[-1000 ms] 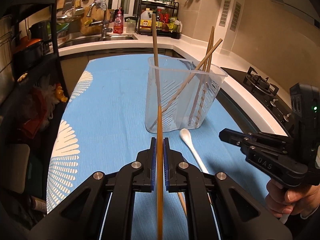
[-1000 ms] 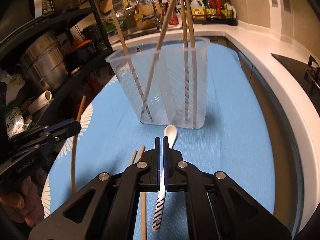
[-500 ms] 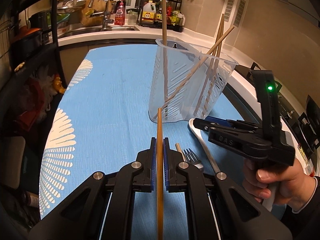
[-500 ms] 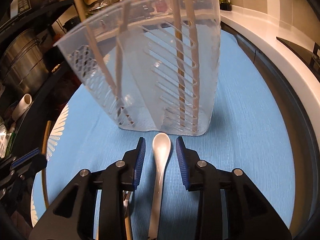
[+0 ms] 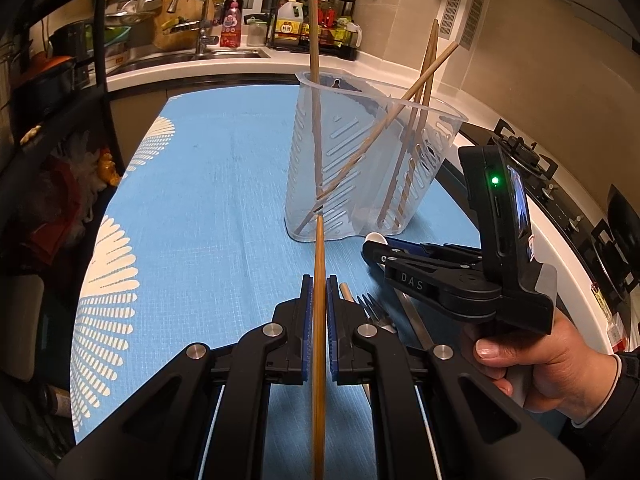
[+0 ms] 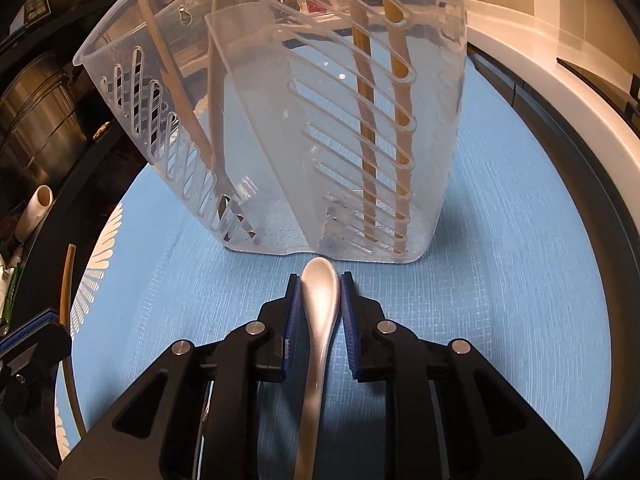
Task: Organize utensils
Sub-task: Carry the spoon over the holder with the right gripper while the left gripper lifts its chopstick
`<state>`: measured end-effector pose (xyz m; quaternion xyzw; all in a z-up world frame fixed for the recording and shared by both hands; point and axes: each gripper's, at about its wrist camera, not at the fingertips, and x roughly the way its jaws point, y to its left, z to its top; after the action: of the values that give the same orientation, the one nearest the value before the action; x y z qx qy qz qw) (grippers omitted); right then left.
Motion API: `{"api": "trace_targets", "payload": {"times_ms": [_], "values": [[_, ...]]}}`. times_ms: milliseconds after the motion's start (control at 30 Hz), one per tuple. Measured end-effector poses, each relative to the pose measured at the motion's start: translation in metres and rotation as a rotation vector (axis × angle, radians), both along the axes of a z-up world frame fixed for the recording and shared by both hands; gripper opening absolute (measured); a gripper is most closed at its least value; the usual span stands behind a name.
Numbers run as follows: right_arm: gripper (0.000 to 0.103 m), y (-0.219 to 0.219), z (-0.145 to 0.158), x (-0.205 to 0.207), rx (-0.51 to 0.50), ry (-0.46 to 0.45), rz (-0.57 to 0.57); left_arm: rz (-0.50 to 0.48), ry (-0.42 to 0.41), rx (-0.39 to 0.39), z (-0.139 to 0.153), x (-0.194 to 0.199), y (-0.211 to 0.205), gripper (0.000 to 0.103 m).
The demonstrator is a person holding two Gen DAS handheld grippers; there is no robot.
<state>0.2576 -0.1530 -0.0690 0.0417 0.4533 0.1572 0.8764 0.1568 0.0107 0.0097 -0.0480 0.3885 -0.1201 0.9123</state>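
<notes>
My left gripper (image 5: 319,280) is shut on a long wooden chopstick (image 5: 319,320), whose tip points at the base of the clear plastic utensil holder (image 5: 360,168). The holder stands on the blue cloth with several chopsticks (image 5: 424,80) leaning inside. A white spoon (image 6: 320,300) lies on the cloth, its bowl right against the holder's foot (image 6: 280,120). My right gripper (image 6: 320,280) is low over it, its jaws closing with the spoon bowl between them, and the blue pads meet the bowl's sides. In the left wrist view the right gripper (image 5: 374,246) is held by a hand at the right.
A fork (image 5: 372,312), a loose chopstick (image 5: 346,292) and a metal handle (image 5: 414,320) lie on the cloth between the two grippers. Dark shelves with pots (image 6: 36,128) stand on the left, the white counter edge (image 6: 560,92) on the right, and a sink (image 5: 200,54) behind.
The right gripper let go of the spoon's handle, moved forward and down to the bowl by the holder, opened wide, then narrowed onto it. The left gripper keeps its chopstick.
</notes>
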Motion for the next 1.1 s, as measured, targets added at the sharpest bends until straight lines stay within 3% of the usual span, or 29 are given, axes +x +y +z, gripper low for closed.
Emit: {"api": "trace_targets", "payload": {"times_ms": [200,267,633,1100], "values": [[0.019,-0.005,0.000,-0.003,0.026,0.016,-0.004,0.008,-0.002,-0.007,0.002,-0.001,0.004,0.007],[0.006,-0.007,0.000,-0.004,0.022,0.012,-0.010,0.009,-0.004,-0.008,0.002,-0.001,0.004,0.007],[0.007,-0.009,0.001,-0.006,-0.005,0.017,0.017,0.014,-0.004,-0.004,0.001,-0.001,0.004,0.007],[0.006,-0.025,0.089,-0.052,-0.006,-0.165,0.000,0.010,-0.048,-0.017,0.037,-0.011,0.005,0.007]]}}
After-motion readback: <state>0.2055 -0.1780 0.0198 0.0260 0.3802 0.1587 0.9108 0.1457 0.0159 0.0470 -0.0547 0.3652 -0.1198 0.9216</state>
